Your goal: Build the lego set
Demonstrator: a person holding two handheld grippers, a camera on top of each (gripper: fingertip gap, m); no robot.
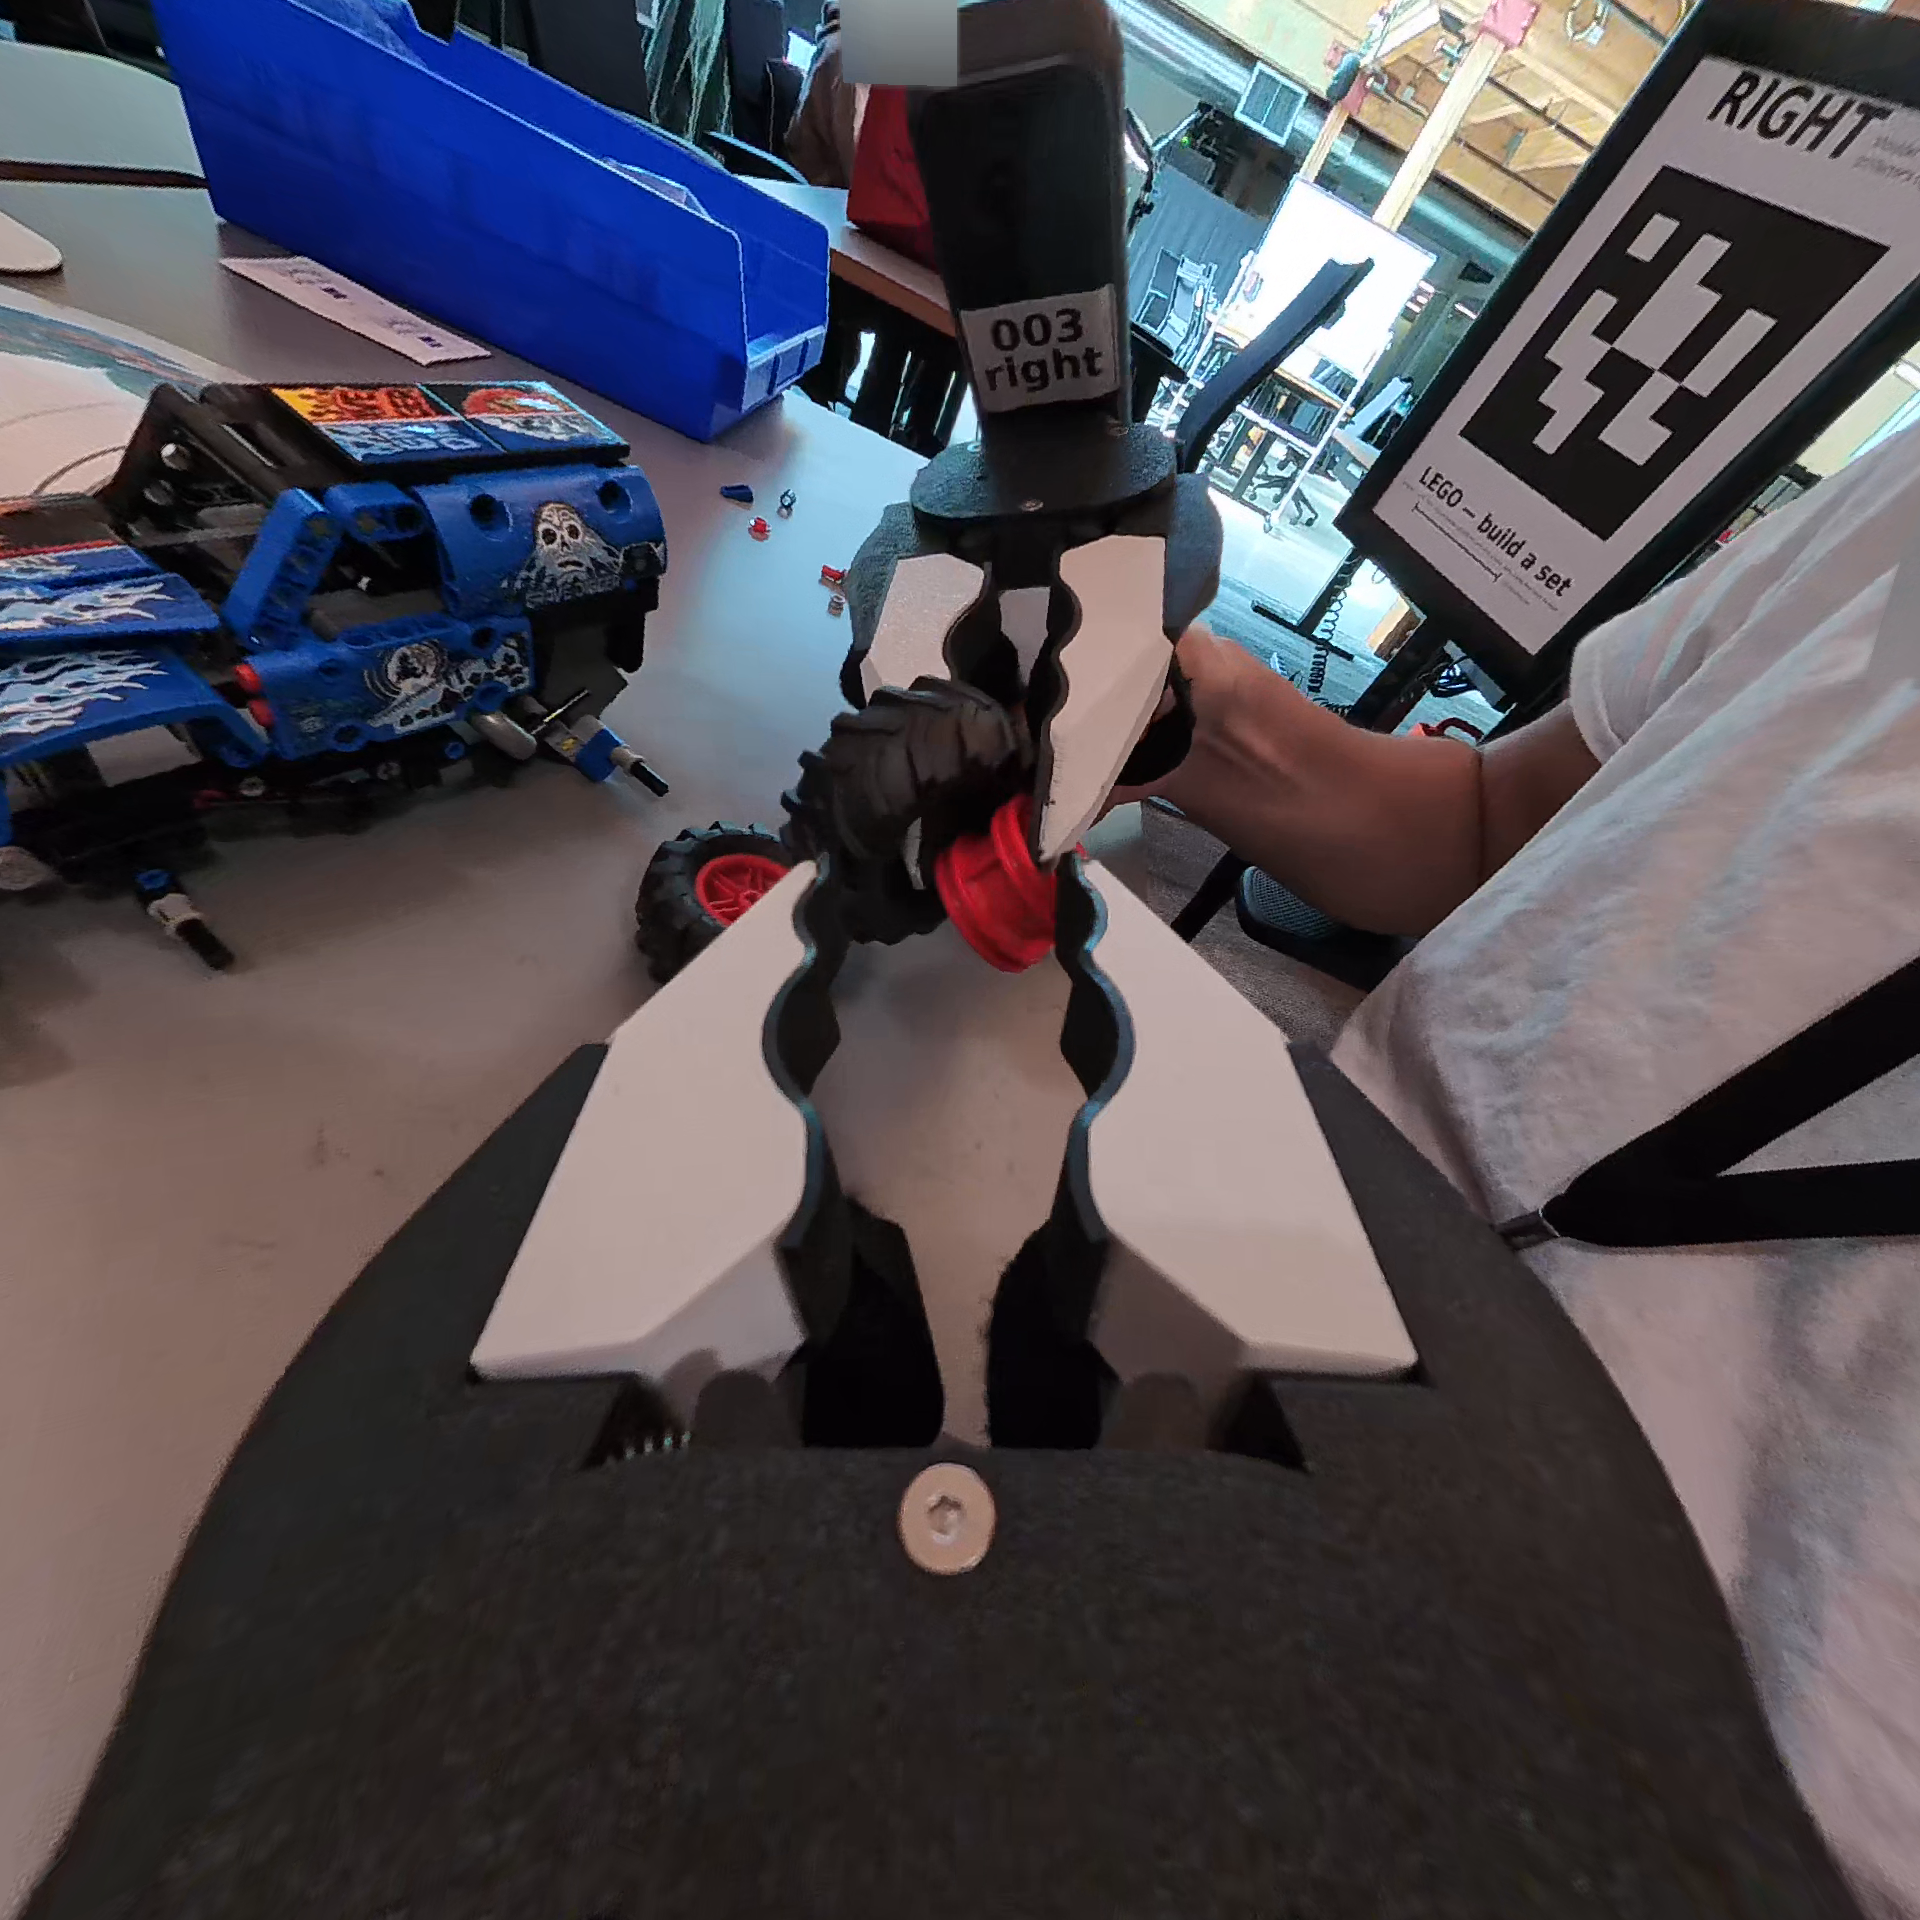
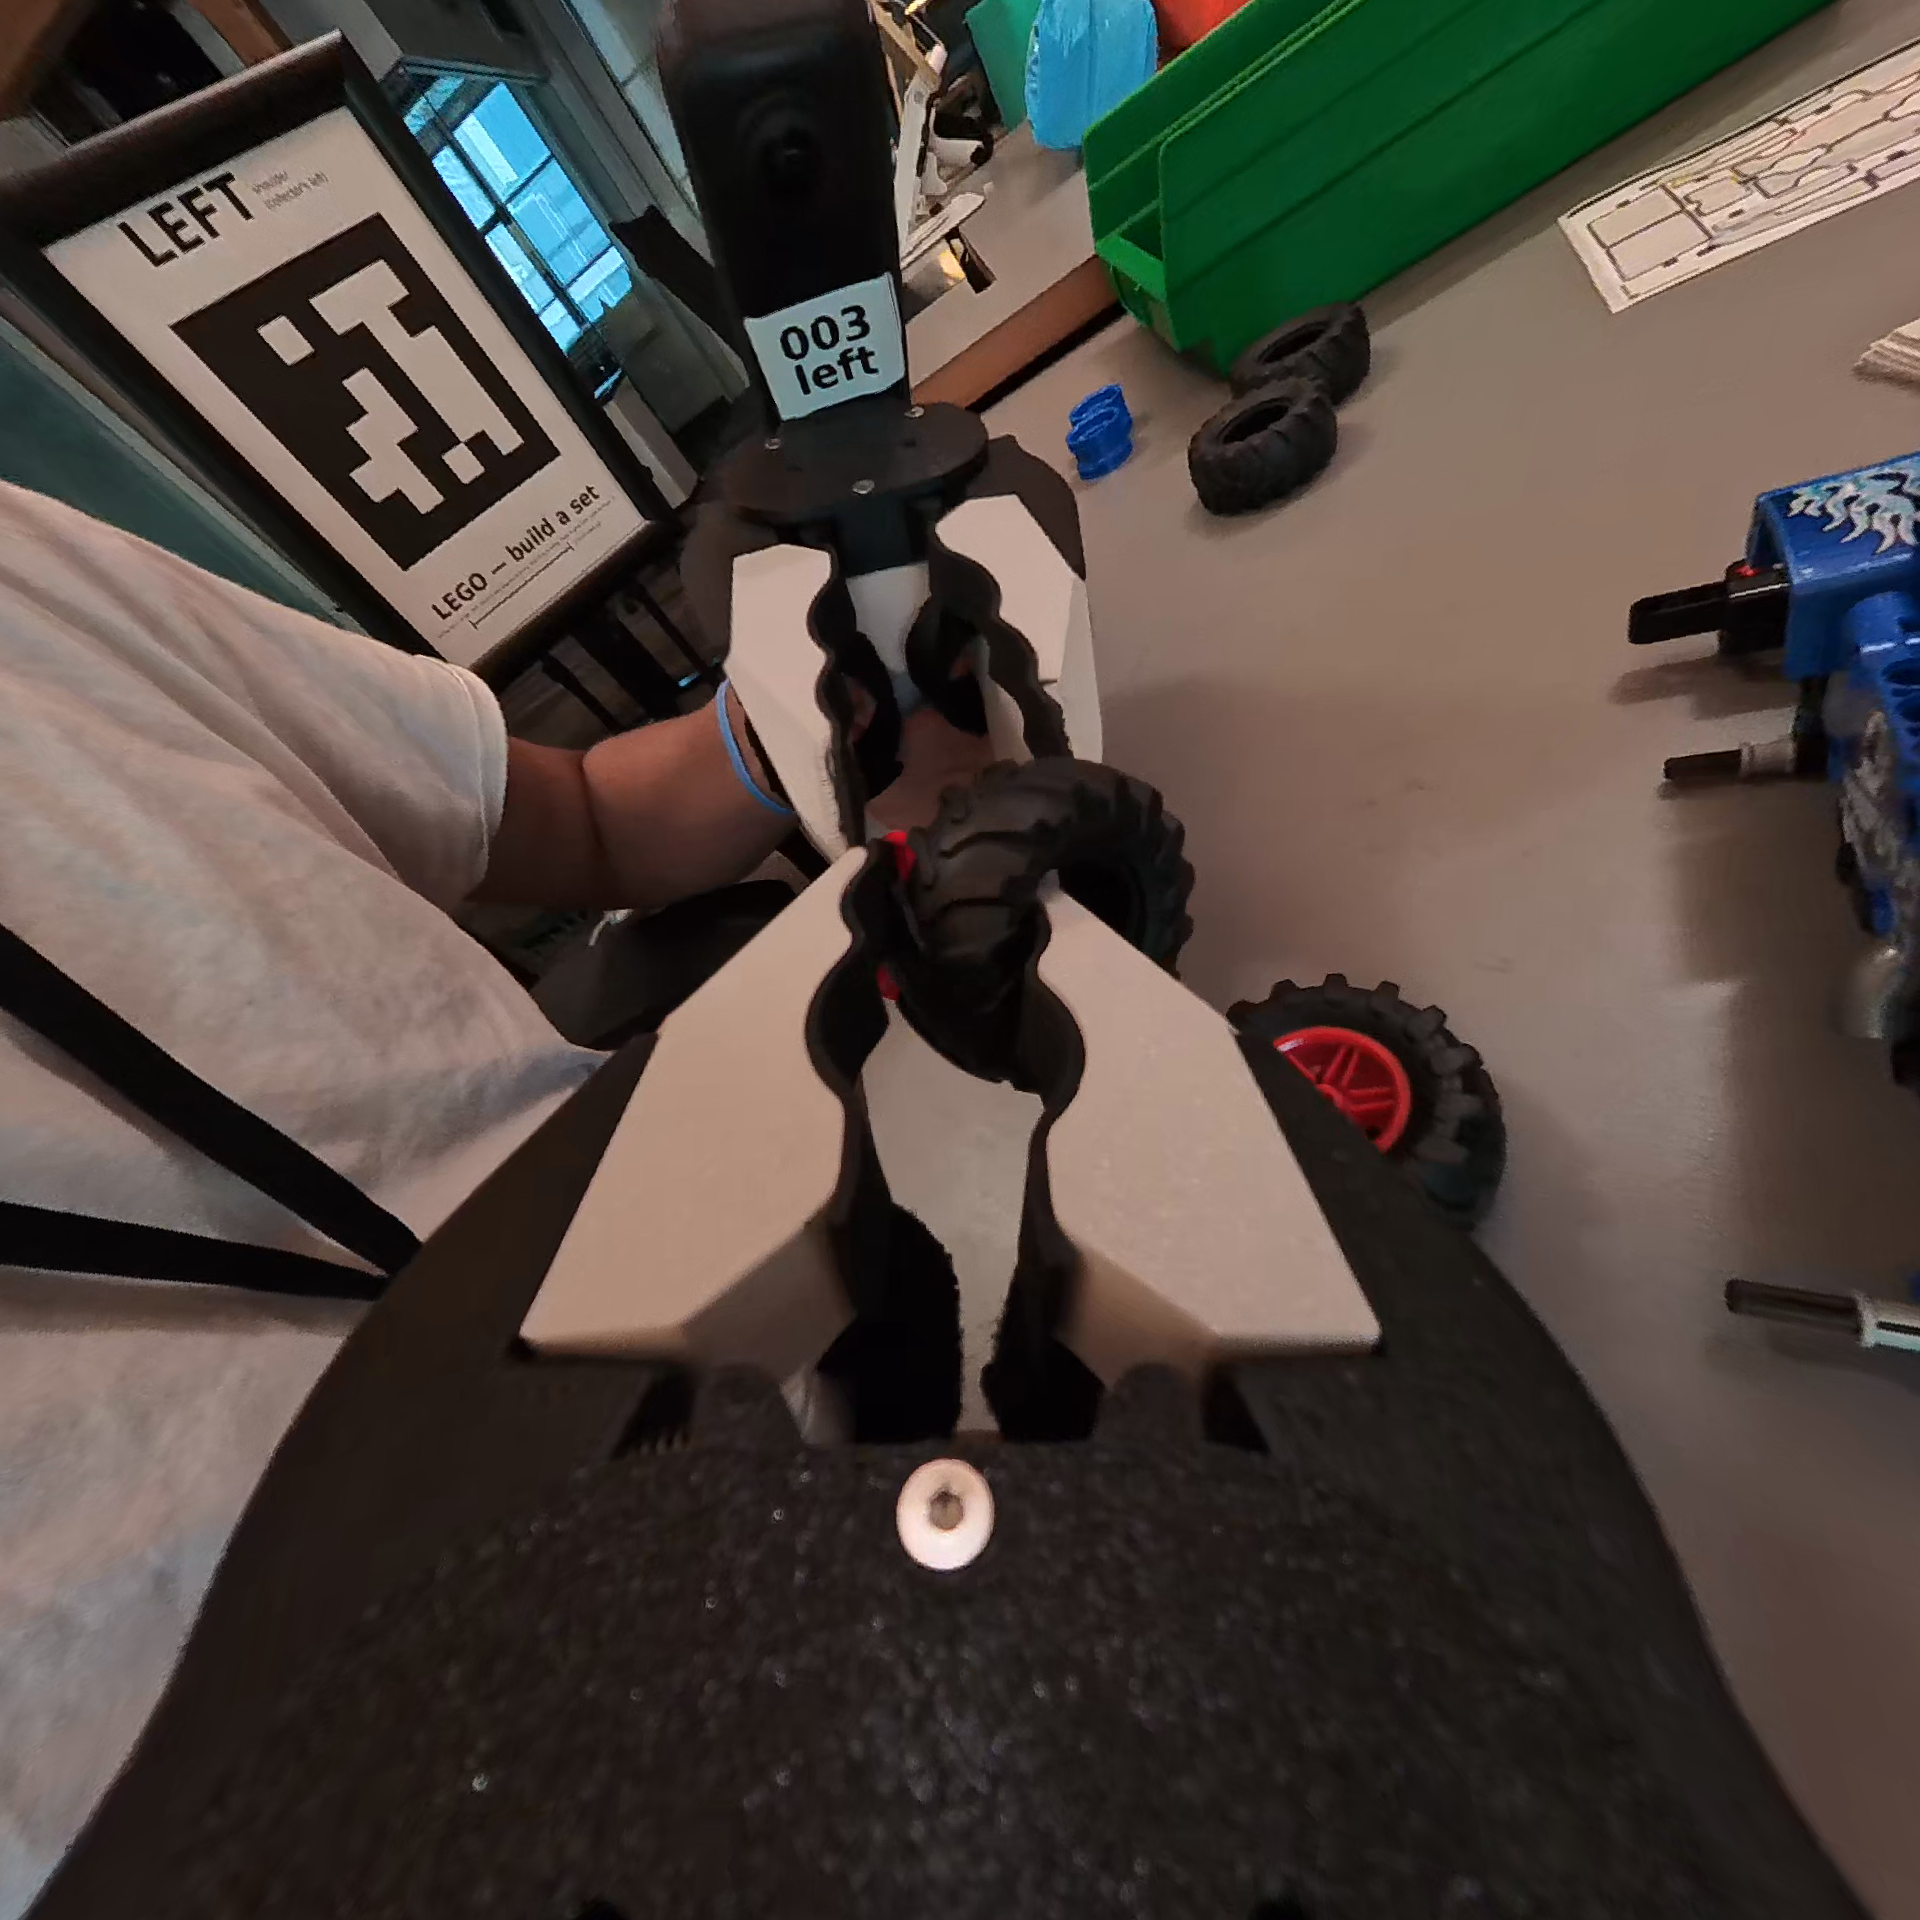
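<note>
A black rubber tyre with a red rim half in it hangs above the grey table between both grippers. My left gripper closes across tyre and rim: one finger touches the tyre, the other the rim. My right gripper comes from the opposite side and squeezes the tyre out of shape; the rim shows as a red sliver at its left finger. The blue truck model lies on the table with bare axles; it also shows in the right wrist view.
A finished wheel with red rim lies just beyond the grippers. Two loose tyres and a blue rim lie near green bins. A blue bin, small parts and instruction sheets are farther off. Both grippers' tips are close together, under 4 cm apart.
</note>
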